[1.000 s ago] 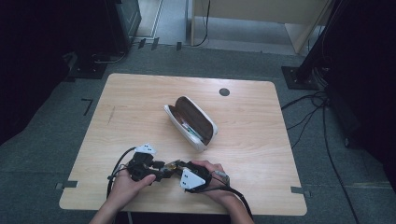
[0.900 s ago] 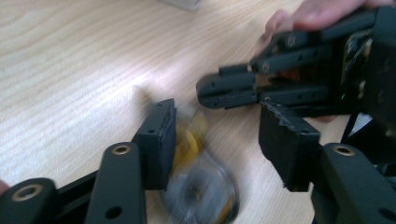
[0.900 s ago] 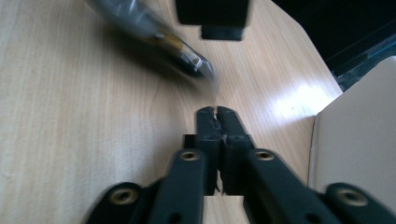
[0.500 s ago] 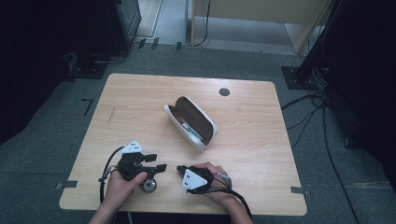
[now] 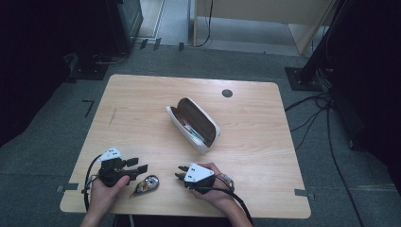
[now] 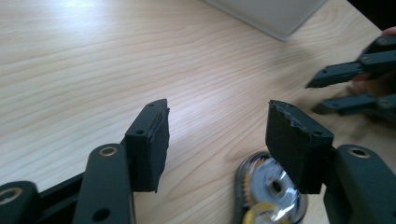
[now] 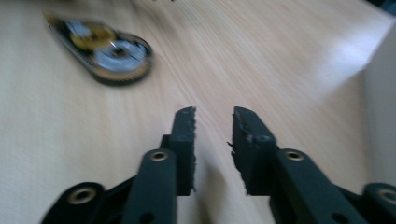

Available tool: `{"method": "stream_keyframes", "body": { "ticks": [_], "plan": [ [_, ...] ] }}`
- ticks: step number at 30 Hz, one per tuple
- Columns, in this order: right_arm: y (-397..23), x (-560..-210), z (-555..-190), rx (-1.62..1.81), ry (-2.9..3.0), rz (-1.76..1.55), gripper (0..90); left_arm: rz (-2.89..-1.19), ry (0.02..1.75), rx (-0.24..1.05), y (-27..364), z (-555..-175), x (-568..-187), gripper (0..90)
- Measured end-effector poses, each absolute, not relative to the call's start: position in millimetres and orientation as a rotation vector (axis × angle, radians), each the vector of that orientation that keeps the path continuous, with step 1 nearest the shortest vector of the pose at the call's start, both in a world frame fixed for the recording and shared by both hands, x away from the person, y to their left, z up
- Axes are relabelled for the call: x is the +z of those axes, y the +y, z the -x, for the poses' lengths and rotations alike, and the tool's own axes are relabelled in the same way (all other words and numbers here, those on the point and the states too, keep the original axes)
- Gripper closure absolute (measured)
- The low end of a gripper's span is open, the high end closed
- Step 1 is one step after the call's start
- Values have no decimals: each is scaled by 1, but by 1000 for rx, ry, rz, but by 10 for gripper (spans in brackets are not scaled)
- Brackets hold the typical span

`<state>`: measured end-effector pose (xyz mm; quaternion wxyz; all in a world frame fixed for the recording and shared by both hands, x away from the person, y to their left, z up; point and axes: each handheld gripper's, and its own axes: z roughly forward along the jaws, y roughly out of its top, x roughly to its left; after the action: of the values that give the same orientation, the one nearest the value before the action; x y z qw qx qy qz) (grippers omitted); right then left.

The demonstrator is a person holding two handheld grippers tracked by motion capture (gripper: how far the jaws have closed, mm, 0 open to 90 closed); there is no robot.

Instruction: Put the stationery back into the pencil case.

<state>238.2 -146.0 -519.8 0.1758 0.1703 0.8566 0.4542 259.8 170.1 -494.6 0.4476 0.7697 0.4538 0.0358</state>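
Observation:
A small teardrop-shaped correction-tape dispenser [image 5: 146, 184] with clear sides and gears lies flat on the wooden table [image 5: 142, 109] near its front edge. My left gripper [image 5: 138, 166] hovers just left of it; its jaws have just been closing, with nothing between them. In the left gripper view the dispenser [image 6: 271, 186] lies below the right jaw of the left gripper [image 6: 217, 121]. My right gripper [image 5: 179, 174] is to the dispenser's right and points at it; its jaws have just been opening, a narrow gap, empty. The right gripper view shows the right gripper [image 7: 214, 114] and the dispenser [image 7: 105, 51] ahead to the left.
An open white glasses case [image 5: 194, 124] with a brown lining lies at the table's middle, something pale inside it. A dark round grommet [image 5: 227, 93] sits near the far edge. Black stands and cables surround the table on the floor.
Both grippers met over the dispenser a second ago. The left gripper has since pulled away to the left, and the dispenser now lies on the table between the two.

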Motion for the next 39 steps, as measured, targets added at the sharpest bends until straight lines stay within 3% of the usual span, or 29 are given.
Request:
{"method": "stream_keyframes", "body": {
  "ticks": [5, 10, 21, 28, 33, 39],
  "plan": [
    [-134, -519, -237, 1357, 2457, -460, 525, -1891, 1118, 128, 187, -252, -494, 452],
    [-116, -519, -238, 1364, 2520, -425, 440, -1924, 1091, 96, 188, -243, -500, 467],
    [-105, -517, -233, 1420, 2572, -639, 396, -1952, 1079, 50, 185, -239, -504, 522],
    [-89, -516, -216, 1393, 2572, -709, 269, -1966, 1065, 51, 175, -244, -504, 509],
    [-74, -521, -207, 1326, 2594, -736, 275, -1998, 1057, 57, 169, -246, -506, 507],
    [-65, -521, -199, 1241, 2601, -631, 409, -2005, 1067, 45, 169, -245, -508, 524]
  ]
}}
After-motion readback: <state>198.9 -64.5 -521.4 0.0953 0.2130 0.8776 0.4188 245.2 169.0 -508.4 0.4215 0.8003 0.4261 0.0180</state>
